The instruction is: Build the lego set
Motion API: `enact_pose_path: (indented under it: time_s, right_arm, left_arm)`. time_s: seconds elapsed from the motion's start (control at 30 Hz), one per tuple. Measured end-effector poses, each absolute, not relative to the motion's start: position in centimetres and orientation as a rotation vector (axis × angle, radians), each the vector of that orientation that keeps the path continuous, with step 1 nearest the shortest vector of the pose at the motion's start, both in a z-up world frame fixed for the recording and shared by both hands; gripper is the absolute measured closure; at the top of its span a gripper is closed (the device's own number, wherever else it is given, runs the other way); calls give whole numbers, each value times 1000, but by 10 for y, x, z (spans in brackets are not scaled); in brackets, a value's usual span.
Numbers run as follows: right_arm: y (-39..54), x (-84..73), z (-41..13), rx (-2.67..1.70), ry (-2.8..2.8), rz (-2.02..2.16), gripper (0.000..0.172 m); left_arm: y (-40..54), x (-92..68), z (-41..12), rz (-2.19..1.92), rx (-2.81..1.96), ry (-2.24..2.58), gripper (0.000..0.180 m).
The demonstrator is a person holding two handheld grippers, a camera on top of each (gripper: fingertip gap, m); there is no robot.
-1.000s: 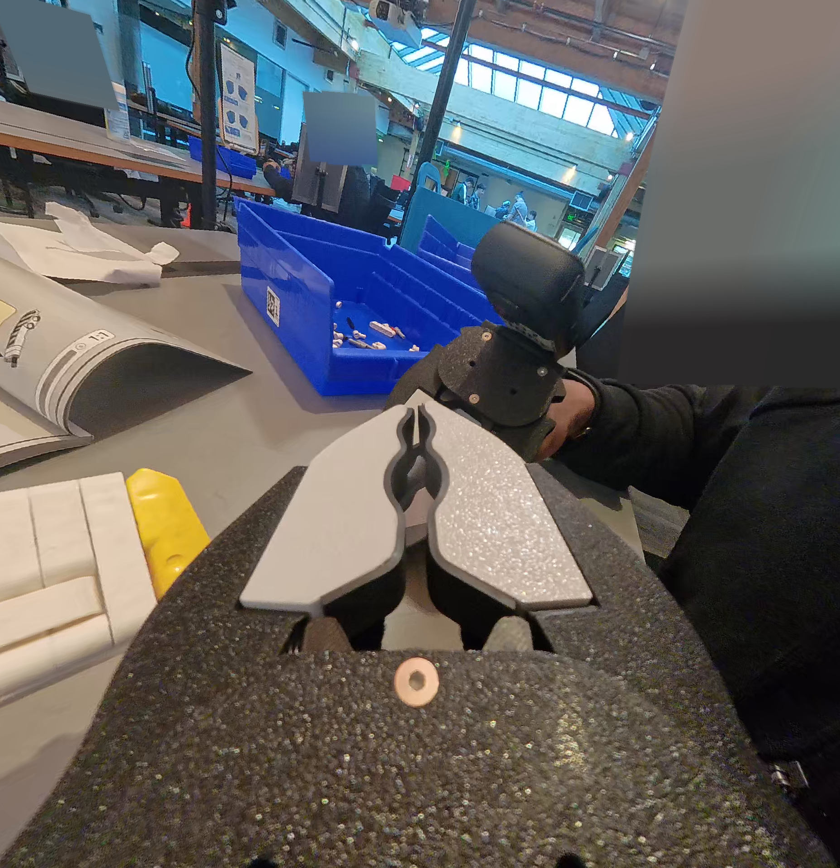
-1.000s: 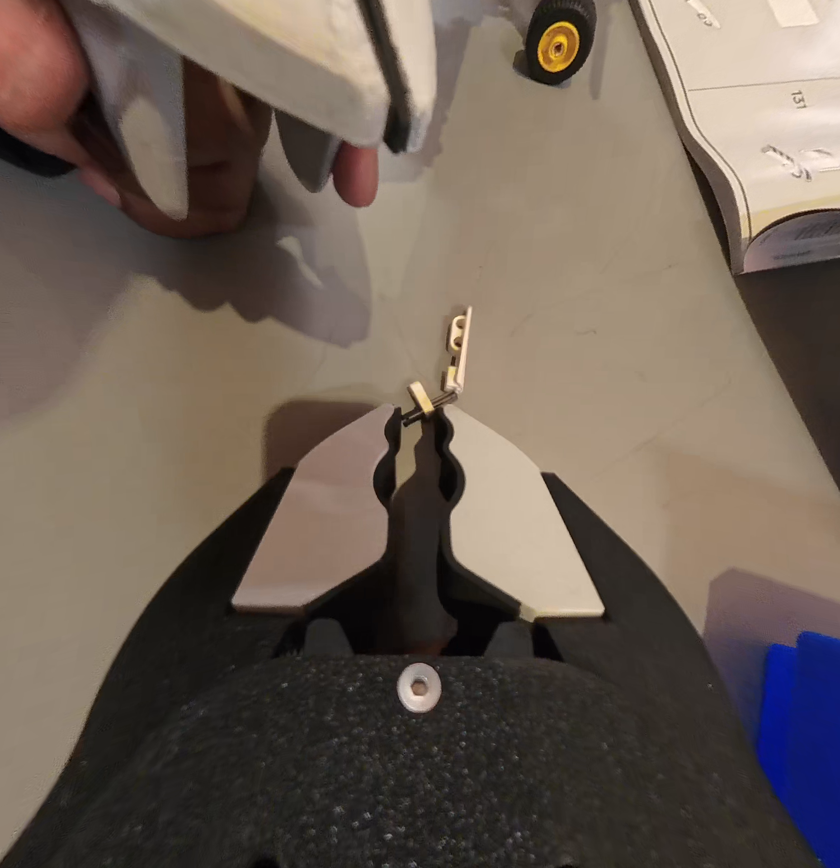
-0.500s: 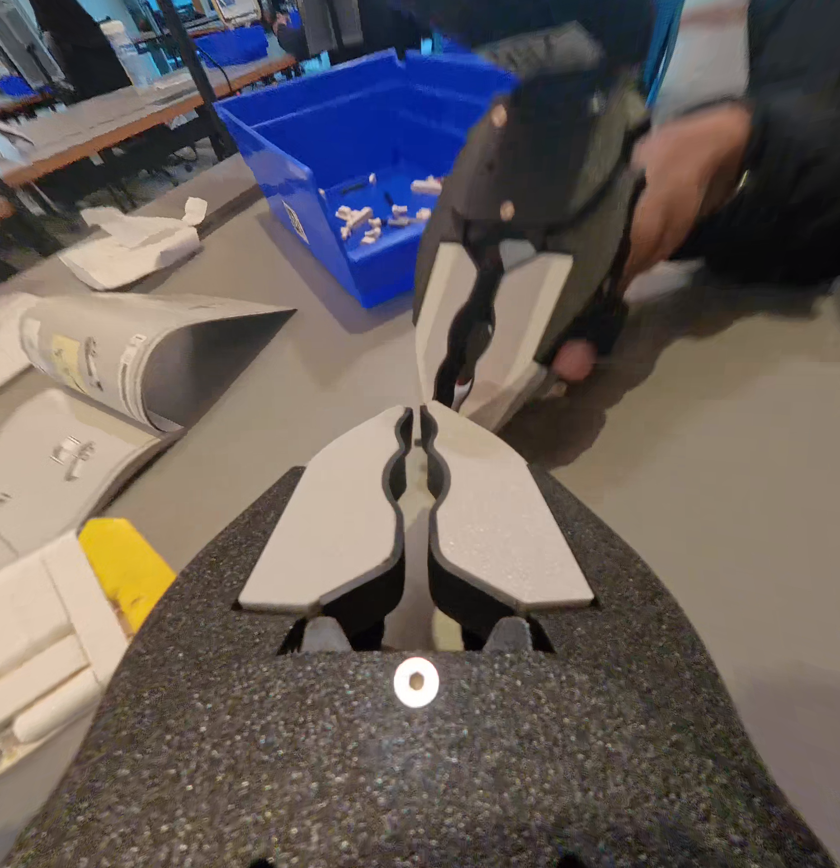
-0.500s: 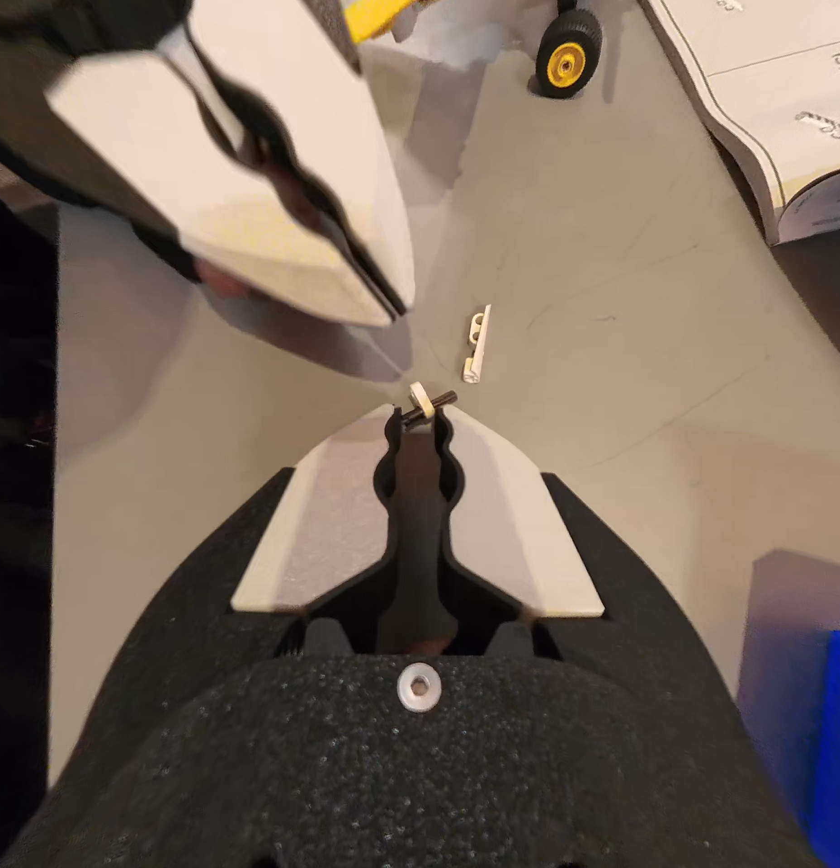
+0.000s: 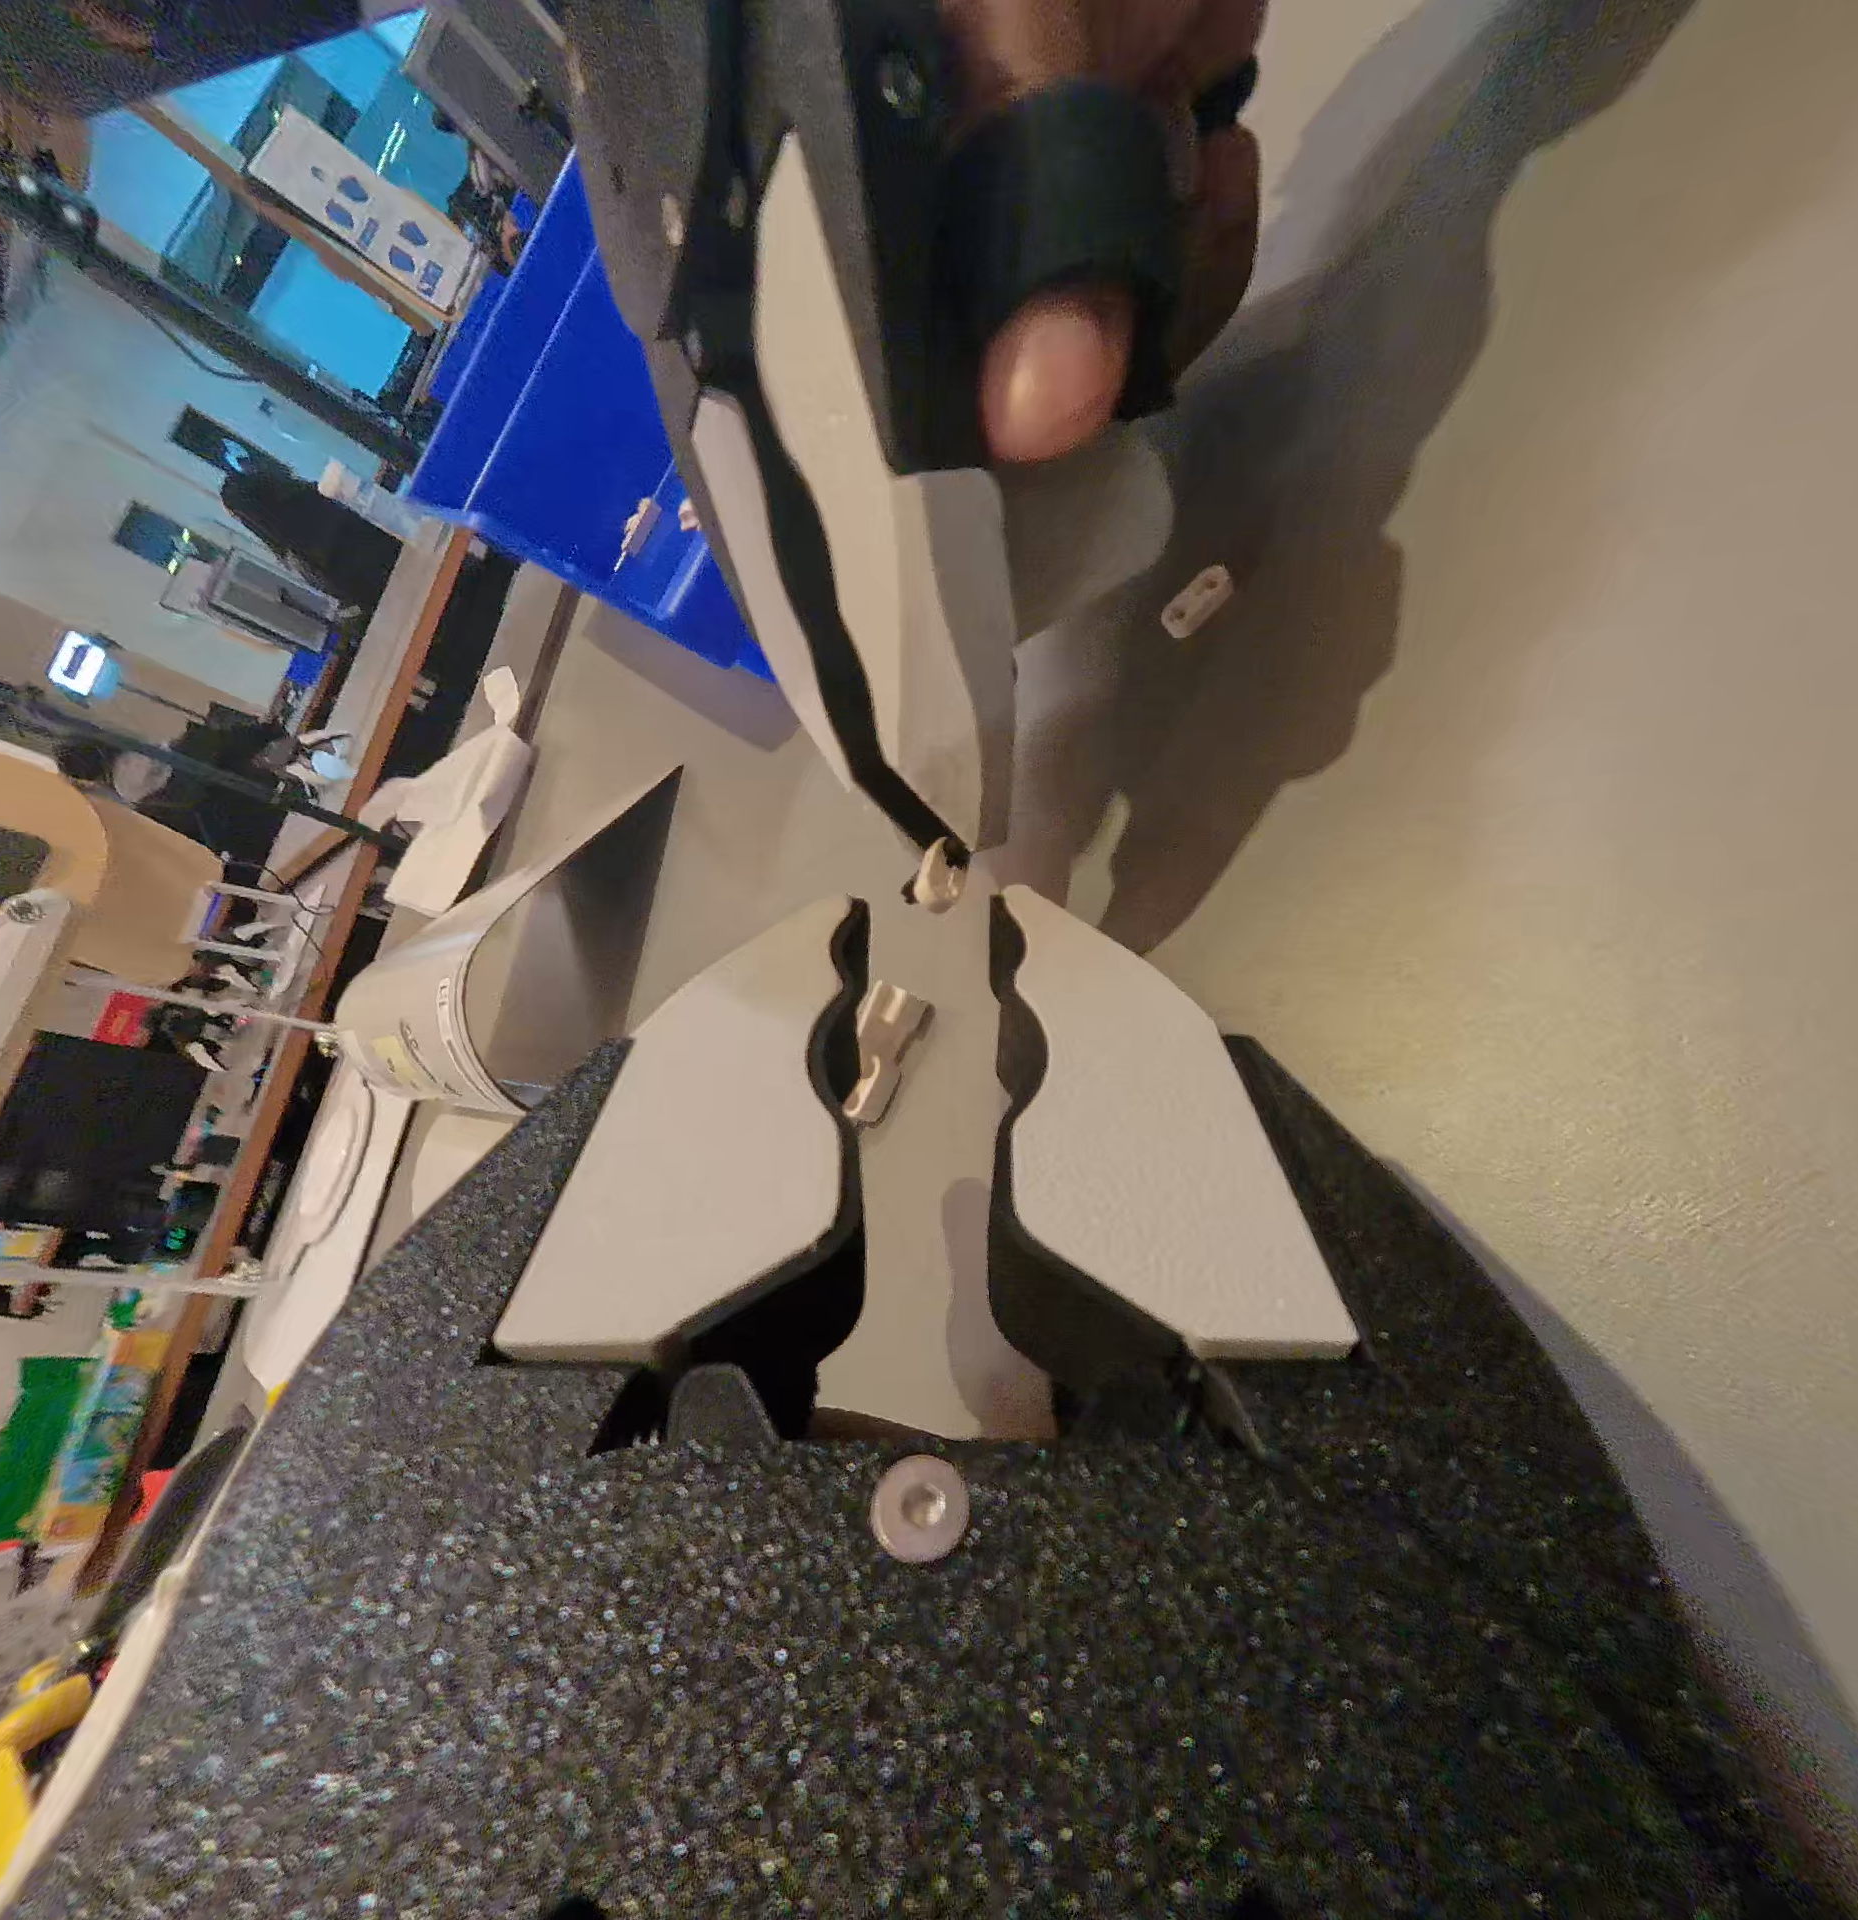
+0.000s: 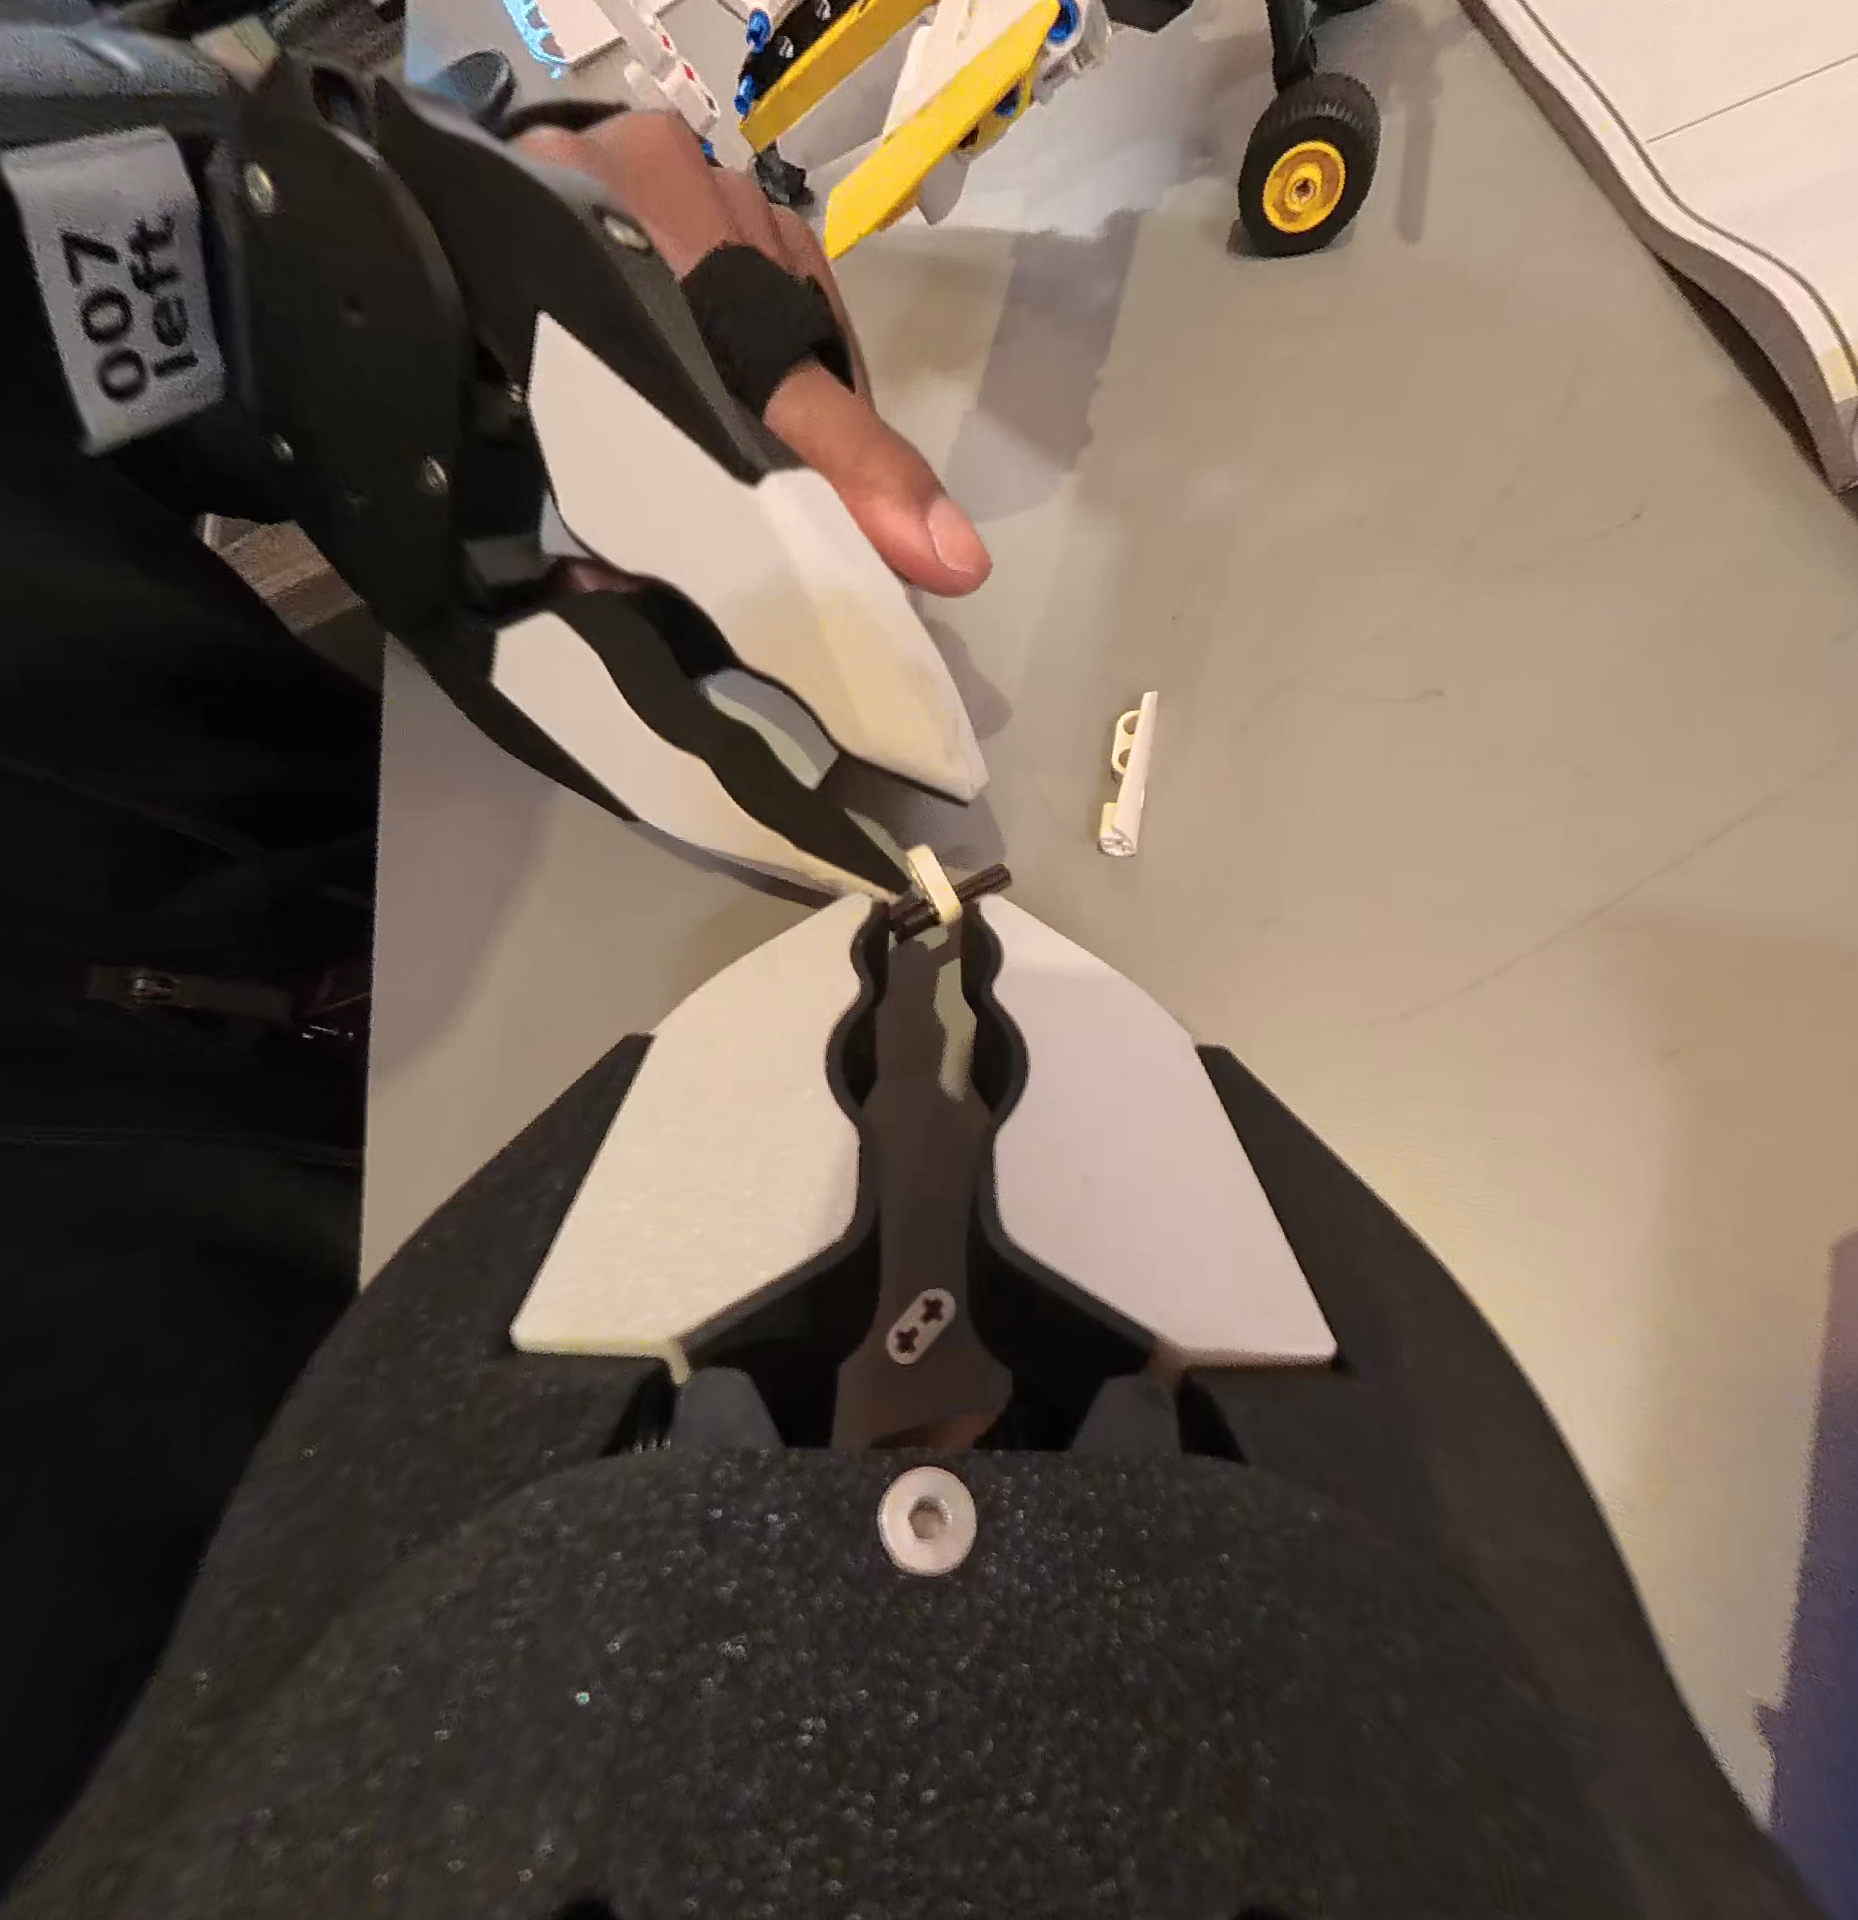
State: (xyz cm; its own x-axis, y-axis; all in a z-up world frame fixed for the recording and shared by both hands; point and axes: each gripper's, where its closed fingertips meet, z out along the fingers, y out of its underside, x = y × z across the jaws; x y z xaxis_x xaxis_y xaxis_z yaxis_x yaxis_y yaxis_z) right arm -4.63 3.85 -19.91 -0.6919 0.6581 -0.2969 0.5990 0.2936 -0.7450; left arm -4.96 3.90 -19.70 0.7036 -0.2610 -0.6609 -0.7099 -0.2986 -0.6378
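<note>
The right tool point(image 6: 930, 914) pinches a short black pin with a small white piece on it point(image 6: 933, 891) at its tips, both pads pressed on the pin. The left tool point(image 5: 923, 909) is partly open w/ nothing in it; its tips sit just beside that pin piece (nearly nose to nose w/ the other tool). A long white piece point(image 6: 1131, 774) lies flat on the grey counter point(image 6: 1424, 644) near the tips, showing between the left tool's pads point(image 5: 696, 1122) in its own view. Farther off are a yellow & white toy build point(image 6: 904, 114), a black wheel w/ yellow hub point(image 6: 1304, 187), an open booklet point(image 6: 1735, 156) and a blue bin point(image 5: 582, 436).
</note>
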Motion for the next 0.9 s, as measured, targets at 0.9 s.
enact_pose_path:
  time_s: [0.9]
  right_arm:
    - [29,-52,-136,-882,-2144,1849,154]
  left_arm:
    - [30,-46,-119,-501,-1515,78,173]
